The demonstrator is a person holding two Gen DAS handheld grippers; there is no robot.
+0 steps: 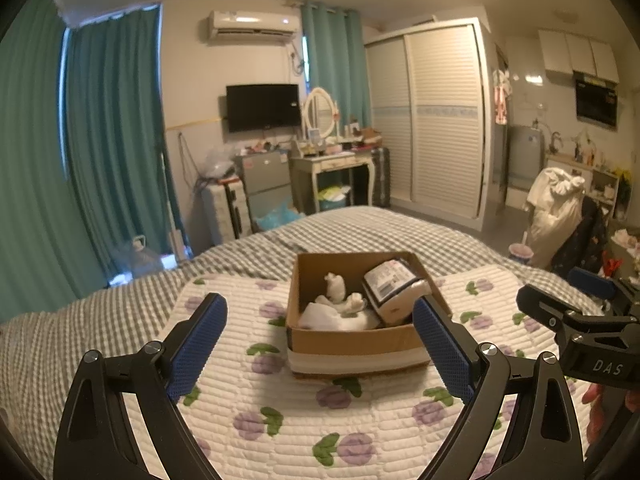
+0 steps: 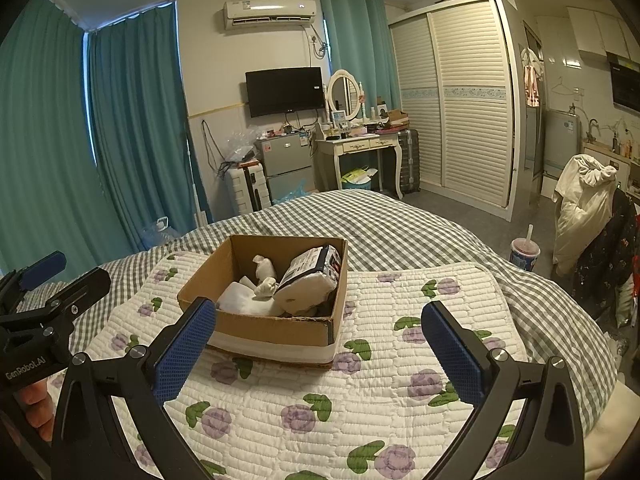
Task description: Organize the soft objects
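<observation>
An open cardboard box [image 1: 352, 340] [image 2: 276, 330] stands on a white quilted mat with purple flowers [image 1: 280, 408] [image 2: 360, 392] on the bed. Inside lie a white plush toy [image 1: 340, 296] [image 2: 264, 276], a white folded cloth [image 1: 332, 318] [image 2: 244, 300] and a wrapped tissue pack [image 1: 394, 286] [image 2: 312, 276]. My left gripper [image 1: 320, 320] is open and empty, held above the mat just in front of the box. My right gripper [image 2: 318, 320] is open and empty, to the right of the box's near corner. Each gripper shows at the edge of the other's view.
The bed has a grey checked cover [image 1: 80, 340] [image 2: 400, 224]. Beyond its foot stand a small fridge [image 2: 286, 166], a dressing table [image 2: 360, 148], a suitcase [image 2: 248, 186] and a wardrobe [image 2: 460, 100]. A chair with clothes [image 2: 584, 208] and a cup [image 2: 524, 254] are to the right.
</observation>
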